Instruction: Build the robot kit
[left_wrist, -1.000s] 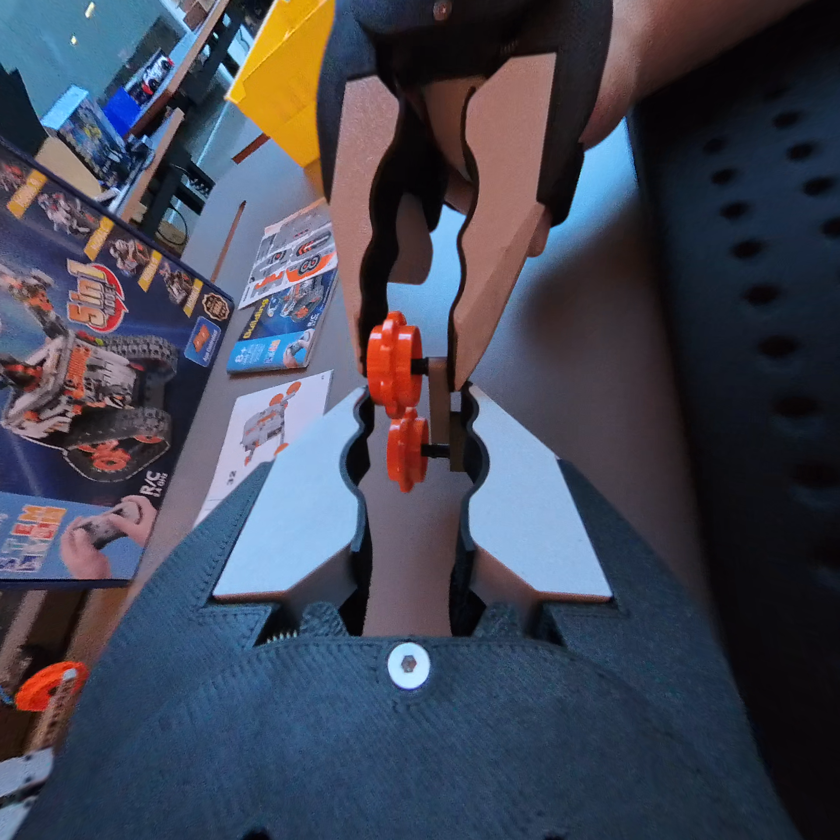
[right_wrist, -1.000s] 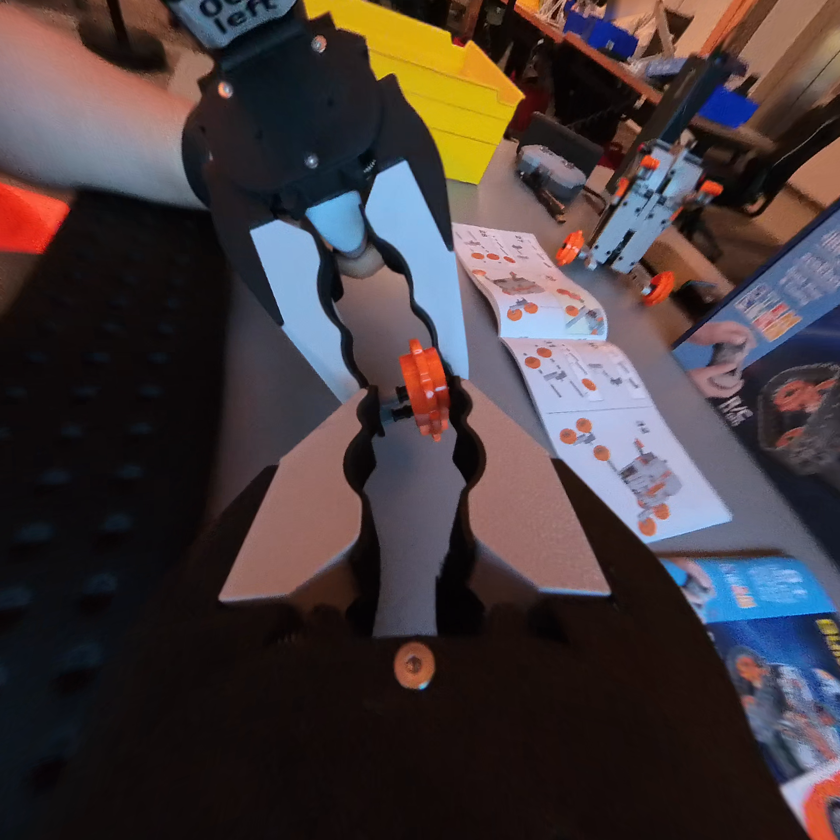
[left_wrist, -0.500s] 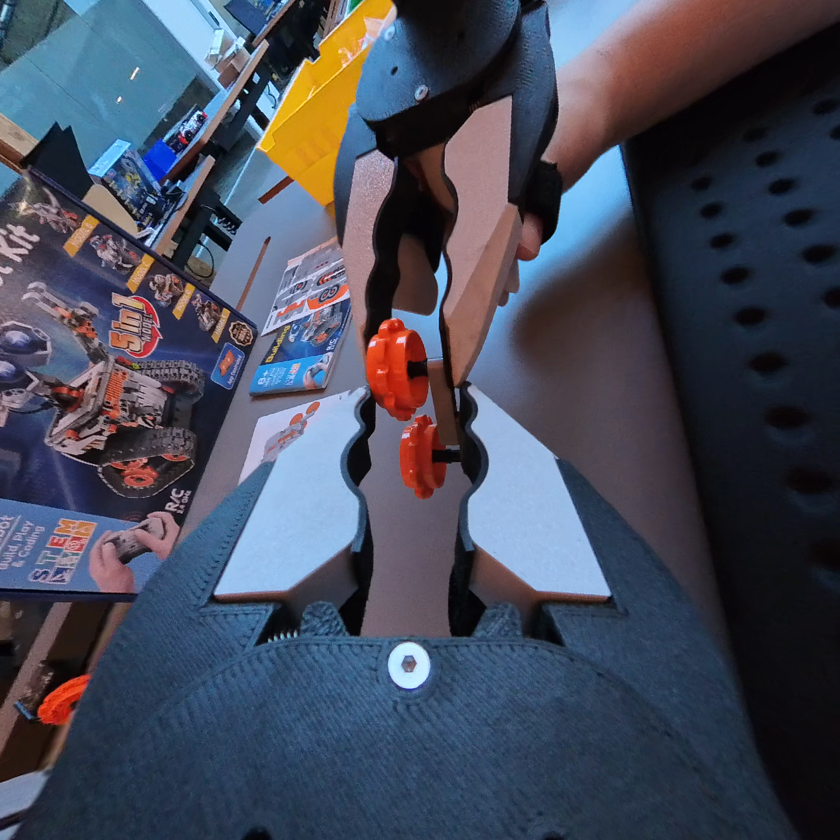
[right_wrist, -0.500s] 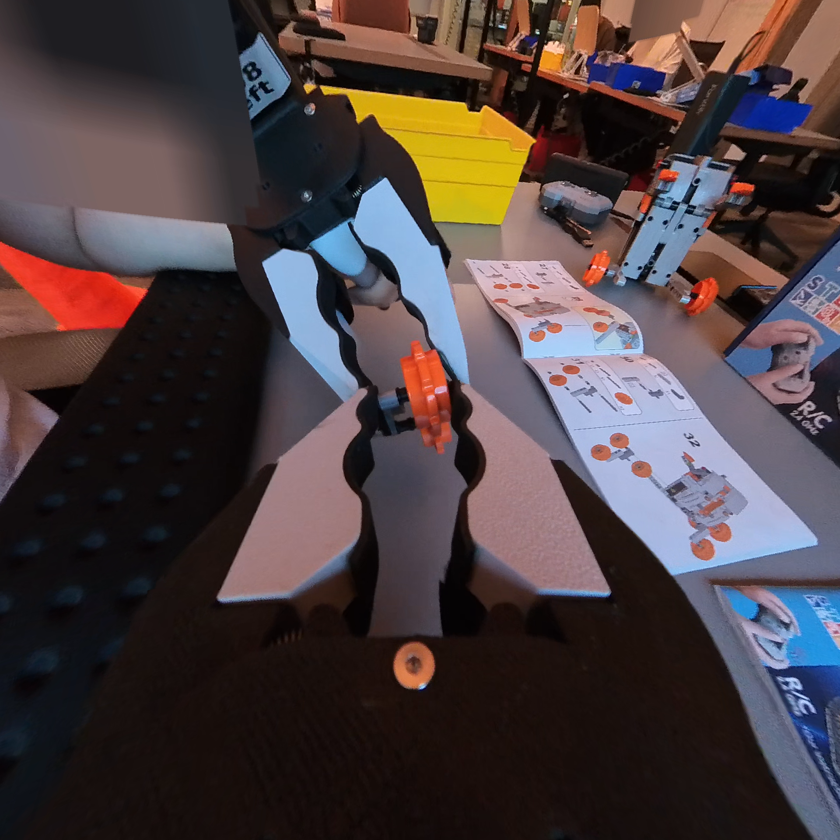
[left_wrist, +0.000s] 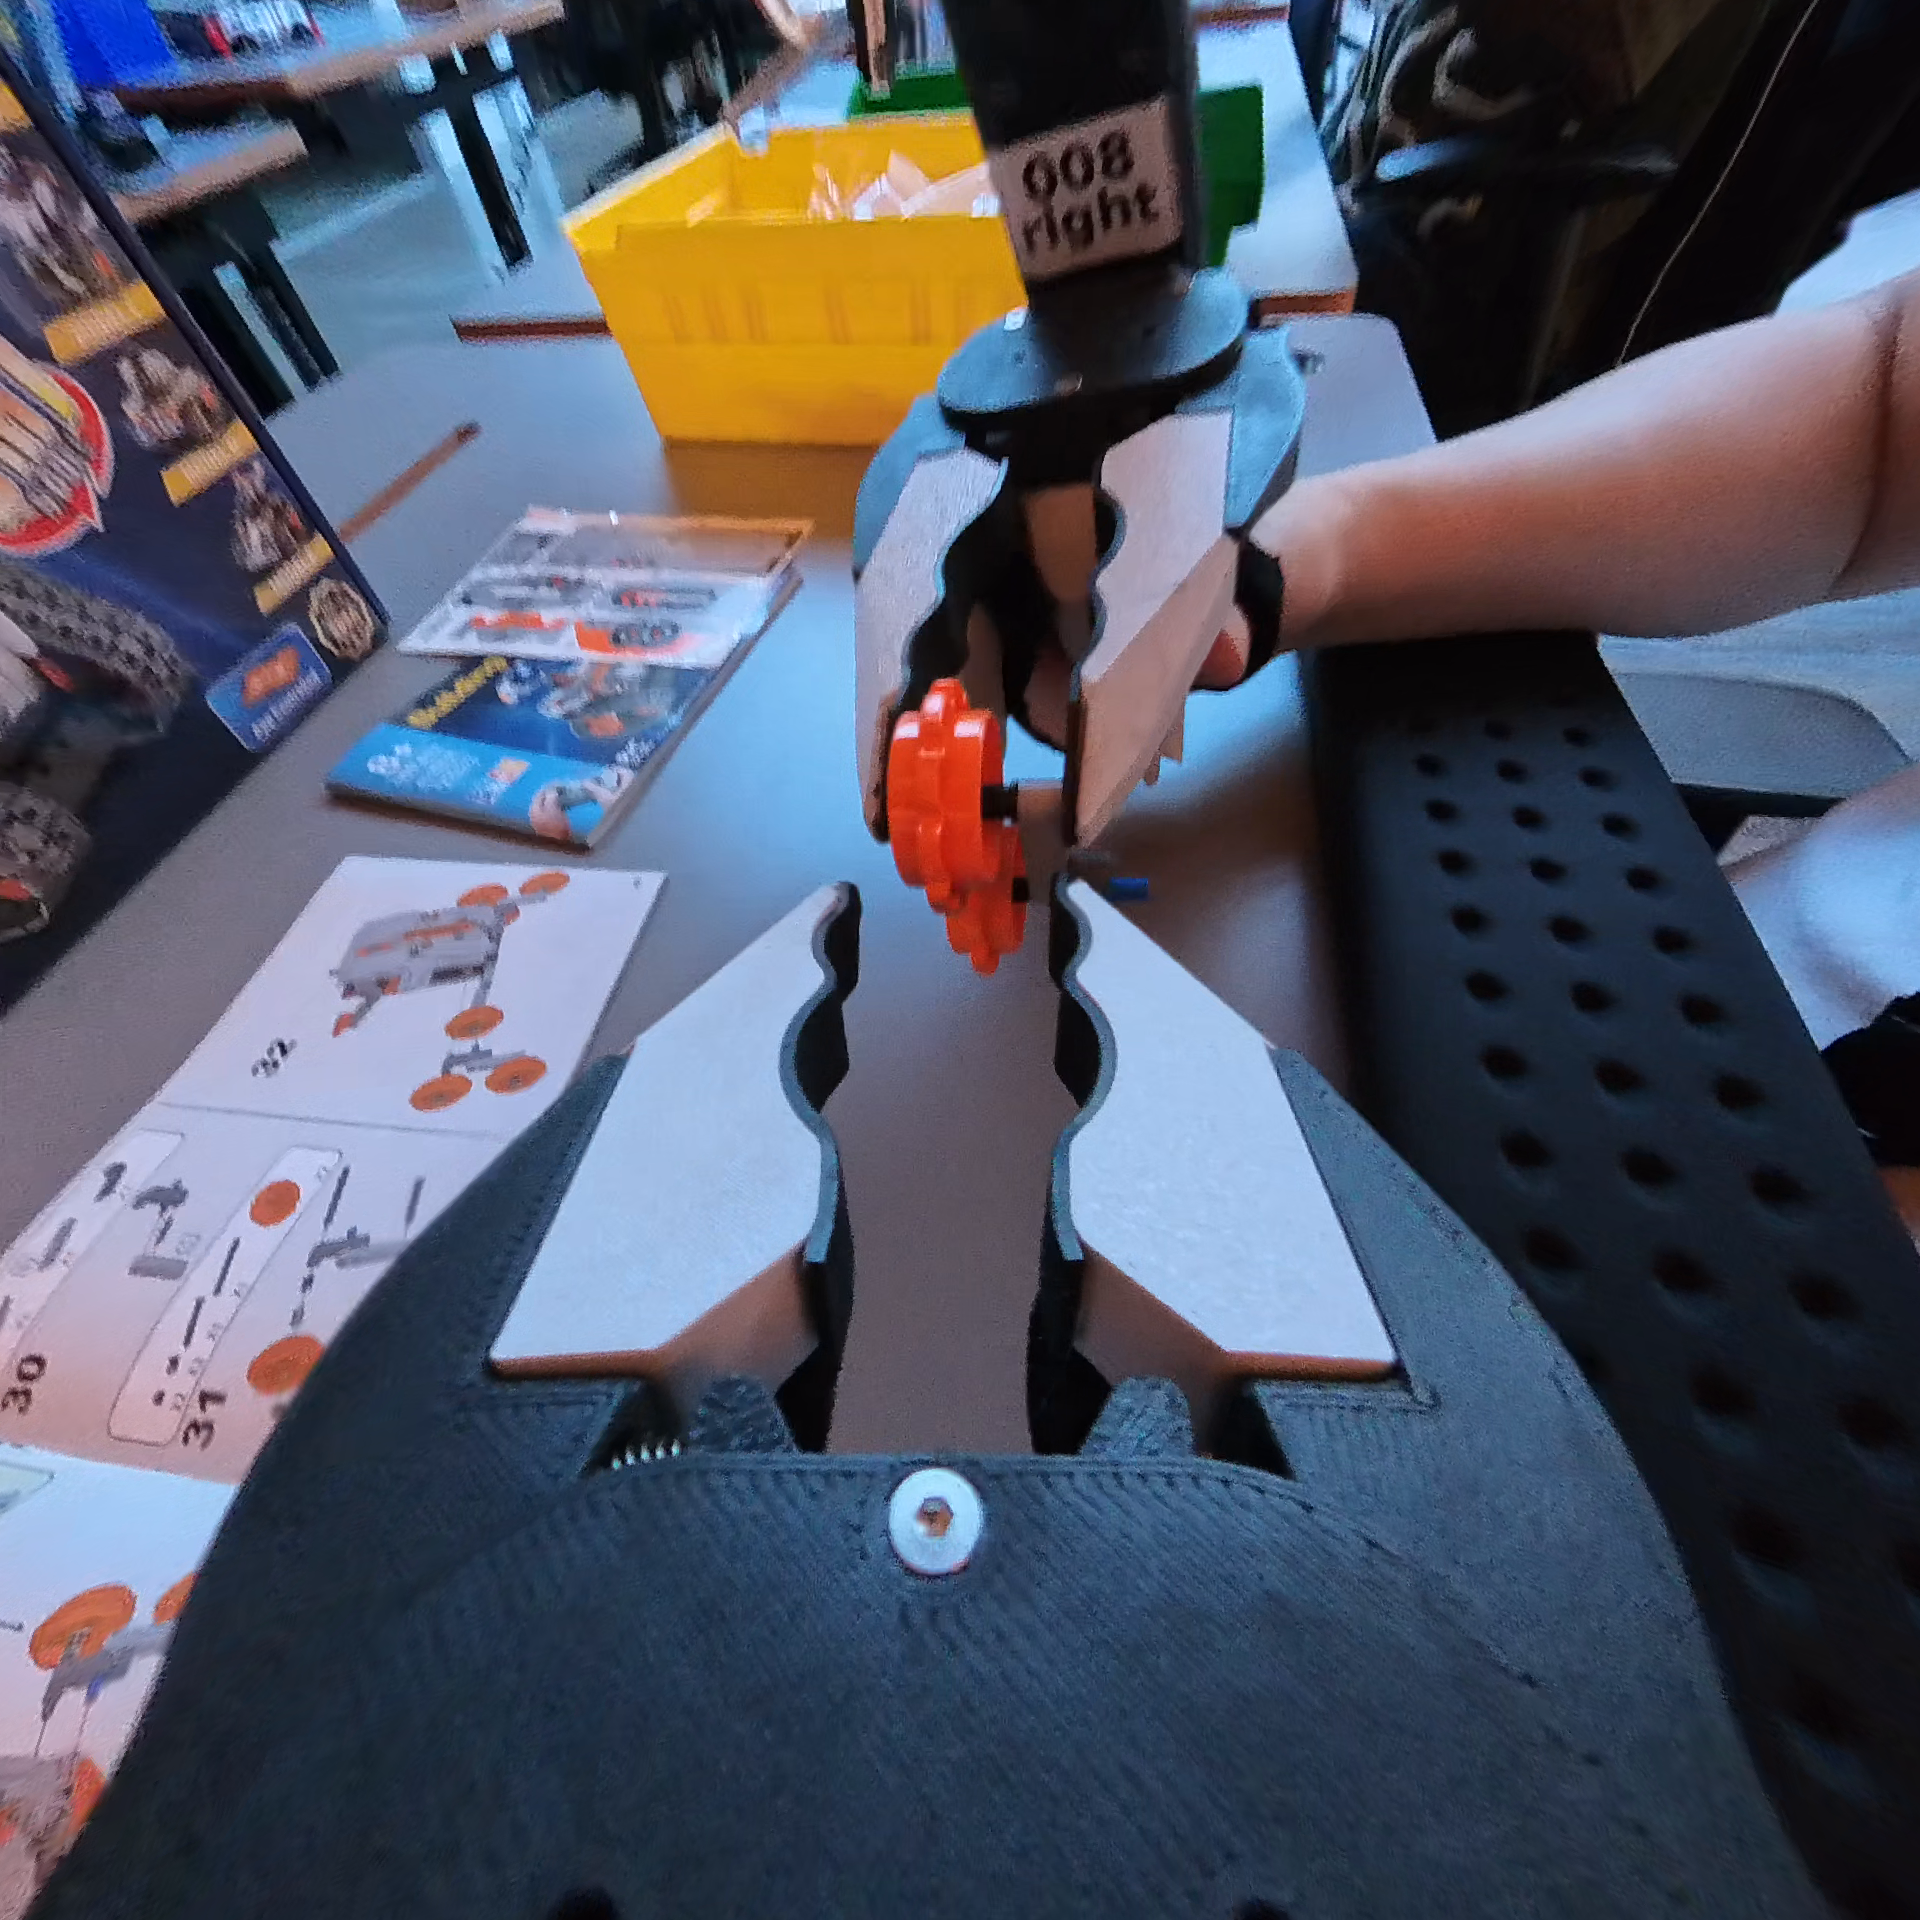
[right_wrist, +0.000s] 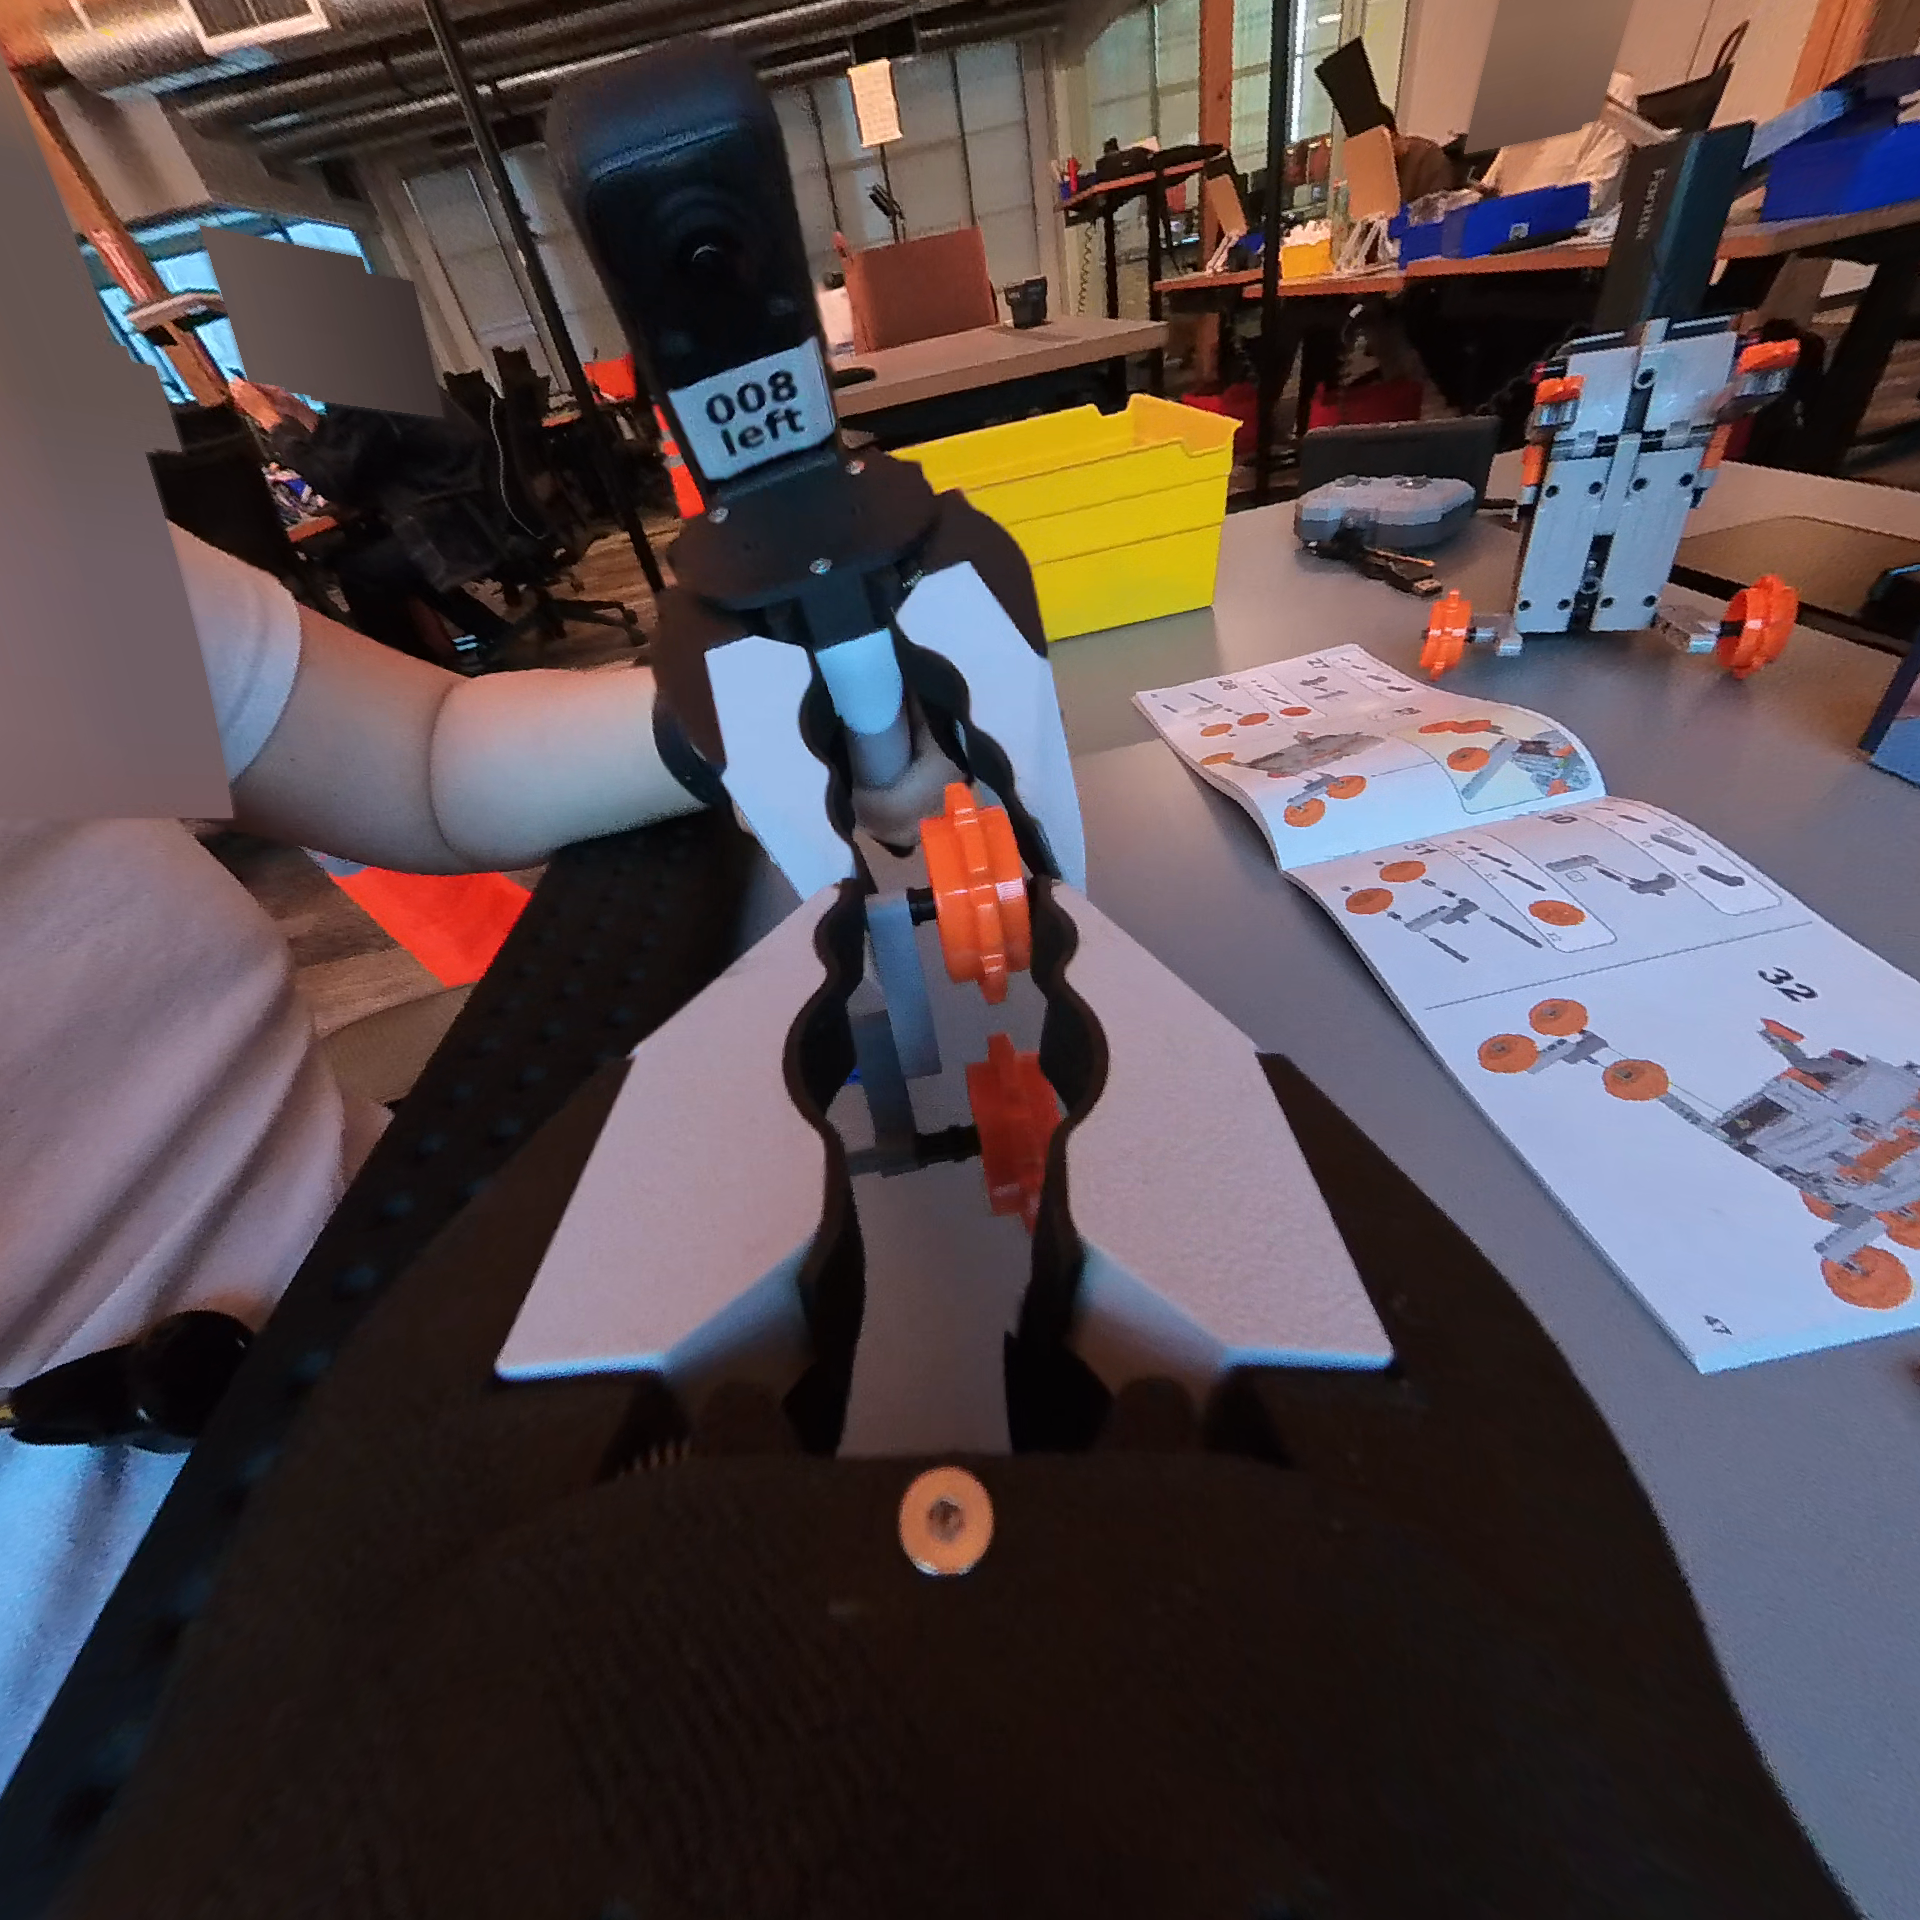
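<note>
A small grey beam (right_wrist: 902, 987) with two orange wheels on black axles hangs over the grey table (left_wrist: 727, 810). In the right wrist view my right gripper (right_wrist: 948, 894) is shut on it: the beam lies against one finger, the far wheel (right_wrist: 971, 894) and near wheel (right_wrist: 1013, 1122) against the other. My left gripper (left_wrist: 956, 899) faces it tip to tip and stands open. One wheel (left_wrist: 982, 914) sits at its tips, with a gap to the left finger (left_wrist: 727, 1122). The other wheel (left_wrist: 940, 790) lies inside the right gripper (left_wrist: 982, 826).
An open instruction booklet (right_wrist: 1558, 935) lies beside the grippers, with more booklets (left_wrist: 582, 665) and a kit box (left_wrist: 125, 468) nearby. A yellow bin (right_wrist: 1122, 520), grey controller (right_wrist: 1387, 509) and half-built grey-orange model (right_wrist: 1621, 520) stand farther back. A black studded mat (left_wrist: 1610, 1039) runs along the table. The grippers are tip to tip, or close to it.
Both grippers have swung upright together. The wheel piece has slid out to the left gripper's tips and now lies lengthwise between the right gripper's fingers, both wheels showing.
</note>
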